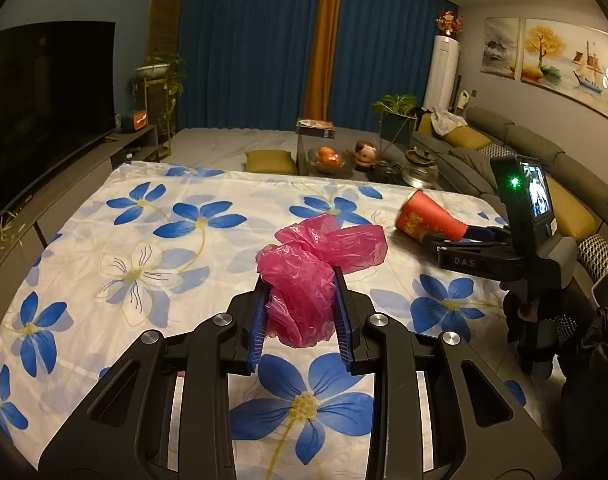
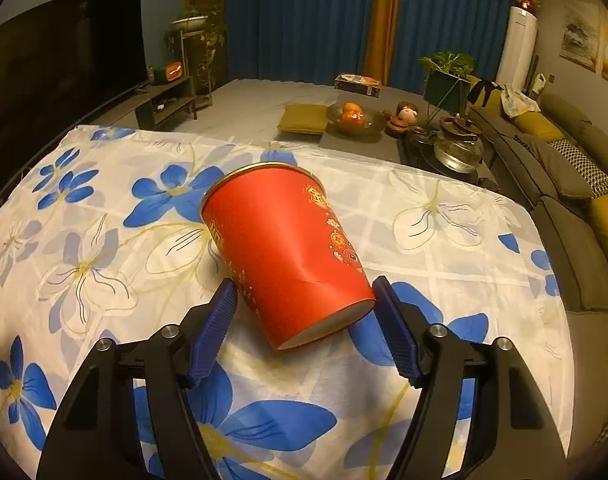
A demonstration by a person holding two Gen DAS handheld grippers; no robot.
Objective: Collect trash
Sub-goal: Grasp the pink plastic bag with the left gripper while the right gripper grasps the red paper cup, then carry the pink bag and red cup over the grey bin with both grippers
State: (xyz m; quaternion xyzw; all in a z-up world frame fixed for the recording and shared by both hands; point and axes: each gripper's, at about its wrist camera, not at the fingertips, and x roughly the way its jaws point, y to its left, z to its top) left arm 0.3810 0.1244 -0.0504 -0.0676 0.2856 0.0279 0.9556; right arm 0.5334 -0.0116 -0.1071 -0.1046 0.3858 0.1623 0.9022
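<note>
1. Trash on my surface [image 1: 116,216], which wears a white cloth printed with blue flowers, comes to two pieces: a red paper cup and a crumpled pink plastic bag.
2. The red paper cup [image 2: 282,252] lies tipped on its side on the cloth, gold-rimmed mouth pointing away from me, narrow base toward my right gripper [image 2: 304,300]. Its wall shows a crease near the base.
3. My right gripper straddles the base end of the cup, a blue pad on each side. The left pad looks to touch the cup wall and the right pad sits just beside the base rim; I cannot tell that they are squeezing it, so I read the jaws as spread around it.
4. The pink plastic bag [image 1: 312,268] is bunched between the blue pads of my left gripper [image 1: 300,280], which is pinching it; the loose upper part spills out beyond the fingertips, above the cloth.
5. From the left wrist view, the cup [image 1: 430,220] lies to the right of the bag, apart from it, with my right gripper [image 1: 470,236] at its base.
</note>
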